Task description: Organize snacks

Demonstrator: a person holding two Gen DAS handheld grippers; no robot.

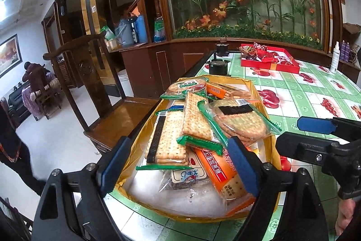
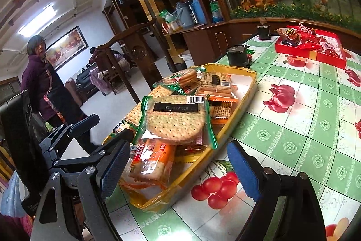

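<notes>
A gold tray (image 1: 274, 150) (image 2: 227, 125) at the table's left edge holds several cracker packets. A round-cracker packet with green ends (image 1: 239, 121) (image 2: 176, 121) lies on top, and an orange packet (image 1: 216, 173) (image 2: 151, 164) lies at the near end. My left gripper (image 1: 178, 166) (image 2: 106, 128) hangs over the tray's near end, jaws wide apart. Packets lie between the pads, but neither pad presses on them. My right gripper (image 2: 178, 168) (image 1: 300, 134) is open at the tray's near right corner, one finger over the tray and the other over the tablecloth.
A red box (image 1: 270, 67) (image 2: 311, 57) of red-wrapped sweets sits at the far side of the green cherry-print table (image 2: 293, 128). Two small black pots (image 1: 217, 67) (image 2: 237, 55) stand behind the tray. A wooden chair (image 1: 90, 73) and a standing person (image 2: 42, 83) are to the left.
</notes>
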